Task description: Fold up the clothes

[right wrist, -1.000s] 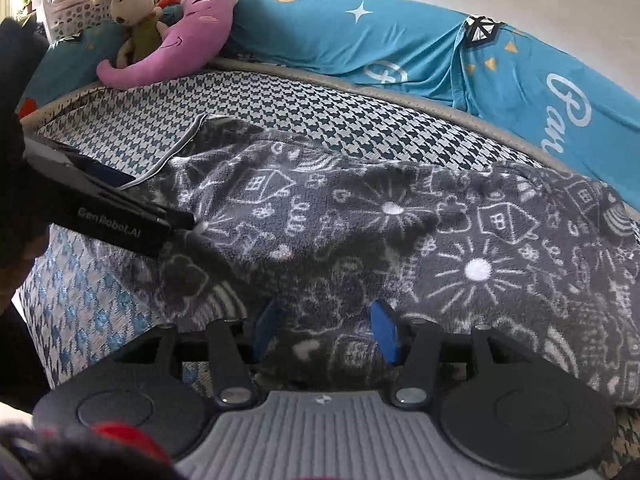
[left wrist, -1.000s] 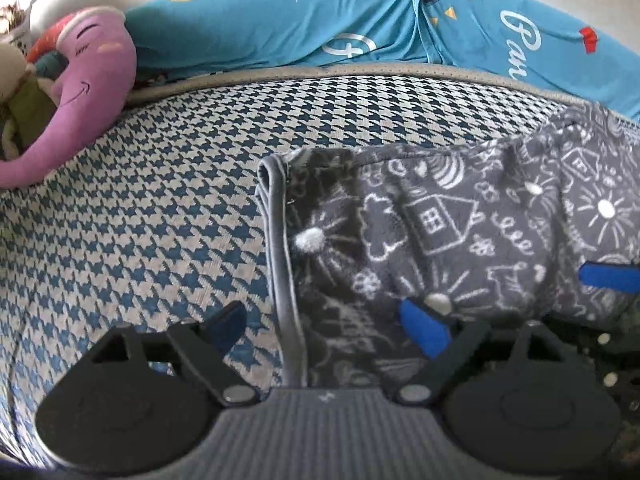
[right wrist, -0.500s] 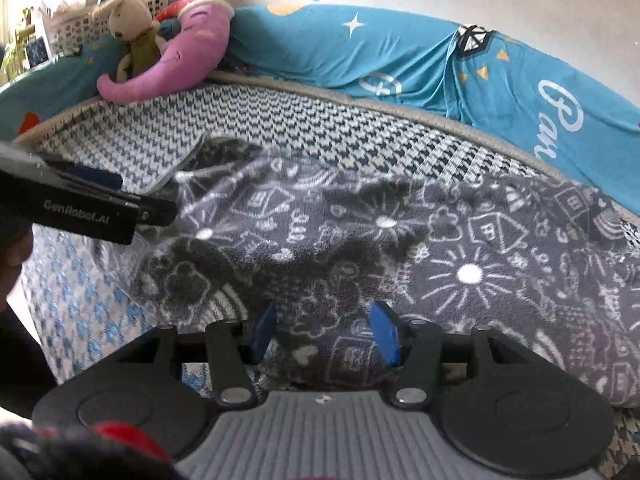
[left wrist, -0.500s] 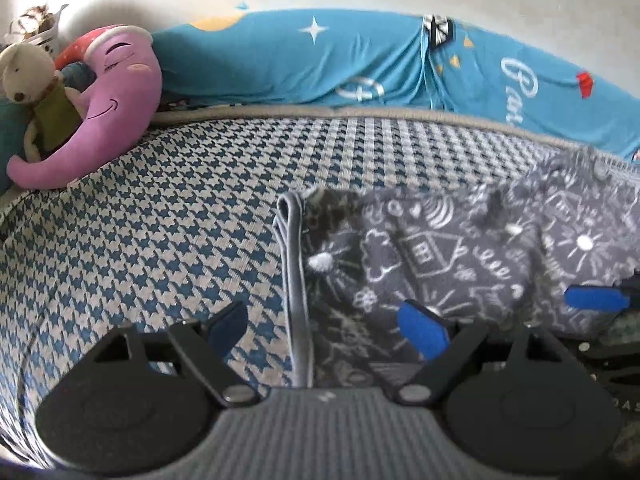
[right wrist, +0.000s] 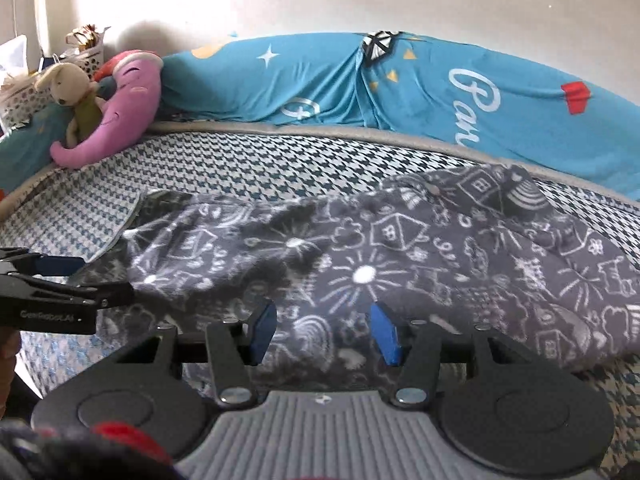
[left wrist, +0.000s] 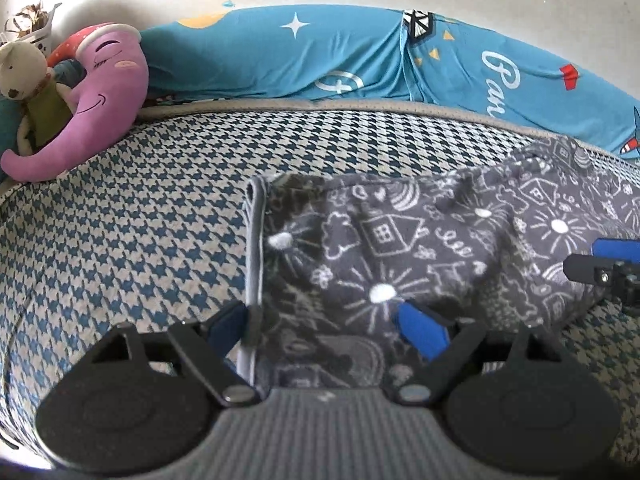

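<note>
A dark grey fleece garment (left wrist: 400, 240) with white doodle print lies spread on the houndstooth bed (left wrist: 140, 240). Its pale grey hem (left wrist: 254, 240) runs straight toward me. My left gripper (left wrist: 324, 328) is open and straddles that corner, with the hem against the inner side of the left finger. The right gripper (right wrist: 325, 331) is open at the garment's (right wrist: 400, 248) near edge, and fabric fills the gap between its blue pads. Each gripper shows in the other's view: the right gripper (left wrist: 604, 268) at the far right, the left gripper (right wrist: 60, 284) at the far left.
A purple elephant plush (left wrist: 100, 100) and a beige bunny toy (left wrist: 24, 76) rest at the bed's back left. A long teal cushion (left wrist: 360, 60) lines the wall behind. A white basket (right wrist: 86, 52) stands at the back left corner.
Both views have tilted up and pulled back, showing more wall. The garment's hem has slid left in the left wrist view and now lies against the left finger. Finger gaps look unchanged.
</note>
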Available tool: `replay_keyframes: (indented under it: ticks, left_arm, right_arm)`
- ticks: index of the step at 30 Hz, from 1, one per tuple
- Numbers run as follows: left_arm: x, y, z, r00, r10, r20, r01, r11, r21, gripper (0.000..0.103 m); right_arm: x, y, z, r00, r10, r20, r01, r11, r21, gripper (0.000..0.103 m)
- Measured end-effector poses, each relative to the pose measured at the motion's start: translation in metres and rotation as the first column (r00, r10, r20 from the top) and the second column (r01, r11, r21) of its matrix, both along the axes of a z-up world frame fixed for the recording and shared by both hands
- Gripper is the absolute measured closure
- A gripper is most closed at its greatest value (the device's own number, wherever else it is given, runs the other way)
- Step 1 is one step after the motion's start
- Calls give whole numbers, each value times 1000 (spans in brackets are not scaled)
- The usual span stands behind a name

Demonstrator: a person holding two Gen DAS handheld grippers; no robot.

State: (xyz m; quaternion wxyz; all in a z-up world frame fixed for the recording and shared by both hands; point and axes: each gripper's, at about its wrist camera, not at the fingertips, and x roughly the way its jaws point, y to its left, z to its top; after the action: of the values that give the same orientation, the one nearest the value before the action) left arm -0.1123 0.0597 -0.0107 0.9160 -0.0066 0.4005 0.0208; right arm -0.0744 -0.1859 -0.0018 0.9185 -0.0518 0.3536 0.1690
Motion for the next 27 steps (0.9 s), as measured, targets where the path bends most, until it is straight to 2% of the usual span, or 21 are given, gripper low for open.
replay_keyframes:
  ticks: [6, 9, 17, 20, 23, 27]
  left_arm:
    - [3, 0, -10, 999, 1, -47, -1, 1000, -3, 10]
    - [6, 4, -19, 996, 17, -86, -20, 999, -32, 9]
    - [8, 8, -23, 993, 36, -113, -41, 998, -44, 3]
    - [6, 6, -16, 995, 40, -94, -43, 999, -31, 4]
    - [-1, 1, -4, 999, 31, -36, -31, 1000, 1, 4]
    - [-4, 1, 6, 999, 34, 5, -34, 999, -13, 4]
  right_arm:
    - [4, 5, -17, 999, -5, -34, 3, 998, -60, 50]
    - [3, 10, -22, 1000, -2, -23, -1, 994, -106, 49]
    - [2, 2, -11, 998, -17, -54, 13, 998, -68, 49]
    - [-1, -5, 0, 998, -24, -51, 22, 998, -51, 50]
    - [-6, -19, 14, 999, -44, -24, 43, 999, -31, 50]
    - [-7, -42, 25, 993, -115, -28, 115, 993, -10, 50]
